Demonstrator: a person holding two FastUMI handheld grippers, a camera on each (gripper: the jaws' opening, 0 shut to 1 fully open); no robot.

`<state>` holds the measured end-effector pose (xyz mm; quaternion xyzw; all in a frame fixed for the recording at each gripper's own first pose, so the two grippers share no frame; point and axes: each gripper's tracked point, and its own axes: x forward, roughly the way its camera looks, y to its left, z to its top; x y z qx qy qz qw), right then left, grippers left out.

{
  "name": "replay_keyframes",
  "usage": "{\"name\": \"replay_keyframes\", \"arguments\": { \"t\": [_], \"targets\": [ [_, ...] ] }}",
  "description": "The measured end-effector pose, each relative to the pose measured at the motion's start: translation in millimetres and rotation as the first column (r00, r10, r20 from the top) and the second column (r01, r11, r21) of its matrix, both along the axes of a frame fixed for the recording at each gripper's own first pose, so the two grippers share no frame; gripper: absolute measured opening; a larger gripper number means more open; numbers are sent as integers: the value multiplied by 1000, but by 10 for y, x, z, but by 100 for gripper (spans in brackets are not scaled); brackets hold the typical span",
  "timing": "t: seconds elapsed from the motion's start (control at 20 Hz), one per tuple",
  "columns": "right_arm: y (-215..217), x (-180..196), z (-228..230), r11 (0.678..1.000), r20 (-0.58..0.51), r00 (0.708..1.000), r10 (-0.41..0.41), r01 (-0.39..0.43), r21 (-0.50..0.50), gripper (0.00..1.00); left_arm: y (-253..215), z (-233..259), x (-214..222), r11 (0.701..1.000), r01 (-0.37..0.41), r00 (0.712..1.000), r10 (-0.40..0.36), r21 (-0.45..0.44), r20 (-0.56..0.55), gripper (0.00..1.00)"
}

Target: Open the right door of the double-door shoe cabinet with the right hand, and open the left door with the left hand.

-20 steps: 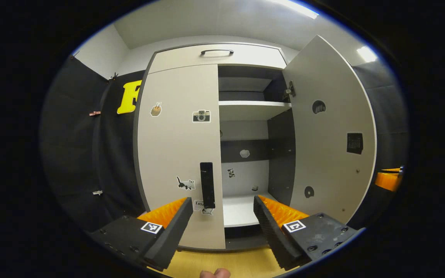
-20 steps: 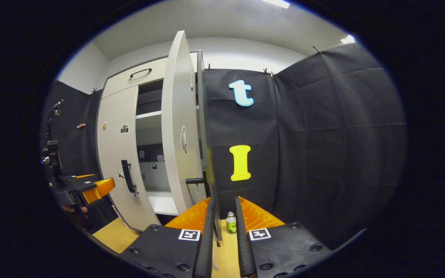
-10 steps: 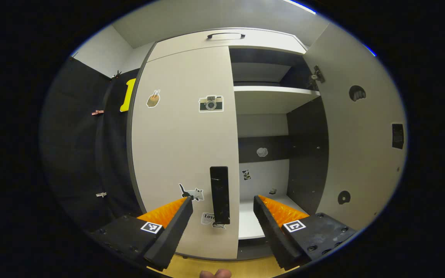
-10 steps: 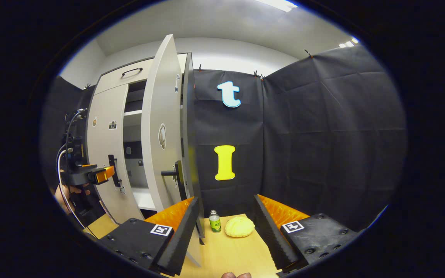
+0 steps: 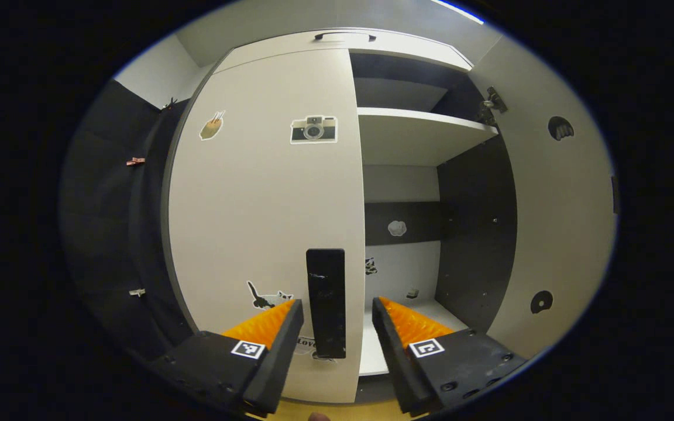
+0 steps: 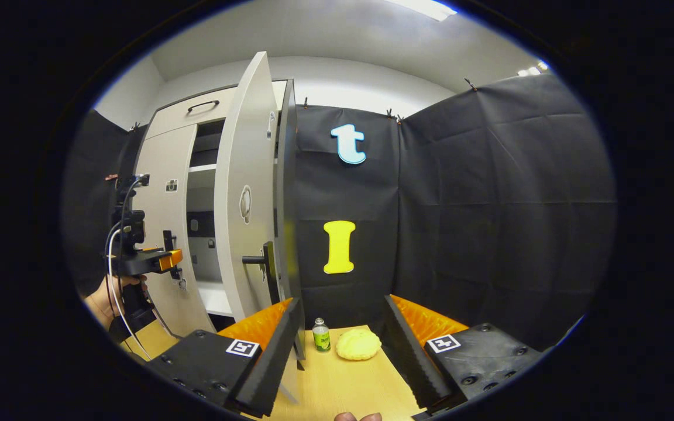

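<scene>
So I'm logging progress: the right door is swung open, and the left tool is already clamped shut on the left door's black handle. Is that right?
Not quite. The right door is swung open, but the left tool is open: in the left gripper view its fingers stand apart on either side of the black handle of the left door, not pressing on it.

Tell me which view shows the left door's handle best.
The left gripper view: the left door's handle faces the camera, upright between the left gripper's open fingers. The right gripper view shows that handle small and side-on, far off, beside the left gripper.
</scene>
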<state>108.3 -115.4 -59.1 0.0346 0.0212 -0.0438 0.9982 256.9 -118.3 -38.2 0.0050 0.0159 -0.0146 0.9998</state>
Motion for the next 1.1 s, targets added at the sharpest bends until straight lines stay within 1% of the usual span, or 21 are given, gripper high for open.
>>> {"name": "replay_keyframes", "arguments": {
  "t": [0.05,0.1,0.15,0.2,0.25,0.3,0.5,0.55,0.6,0.75,0.9,1.1],
  "targets": [
    [-22,-8,4,1000,1,1000,-4,4,-1,89,16,-33,55,1000,-14,1000,14,5,-3,70],
    [-37,-17,7,1000,3,1000,-9,9,-2,88,27,-62,97,1000,-22,1000,22,10,-8,60],
    [-57,-26,17,1000,6,1000,-15,15,-4,89,29,-93,147,1000,-24,1000,24,14,-15,57],
    [-79,-17,25,1000,9,1000,-20,20,-5,89,52,-115,183,999,-36,999,36,20,-19,50],
    [-92,-4,37,1000,9,1000,-22,22,-4,89,69,-139,215,999,-43,999,44,22,-25,47],
    [-96,9,47,1000,10,1000,-24,24,-2,88,60,-123,228,999,-46,999,46,13,-18,38],
    [-78,14,99,1000,21,999,-29,29,-5,88,63,-140,252,999,-44,999,44,-9,-13,35],
    [-57,9,103,1000,21,999,-25,25,-5,88,61,-177,262,999,-45,999,45,-22,-20,35],
    [-26,8,122,1000,23,1000,-22,22,-3,89,58,-204,243,998,-46,999,45,-33,-23,38],
    [51,-29,199,1000,39,999,-10,10,4,89,53,-227,246,999,-22,999,20,-39,-51,35],
    [124,-103,244,1000,48,999,2,-1,-5,88,52,-225,243,999,-15,998,12,-48,-63,24],
    [126,-153,264,1000,40,999,-3,3,5,88,59,-238,190,999,30,994,-34,-43,-100,19]
  ]
}}
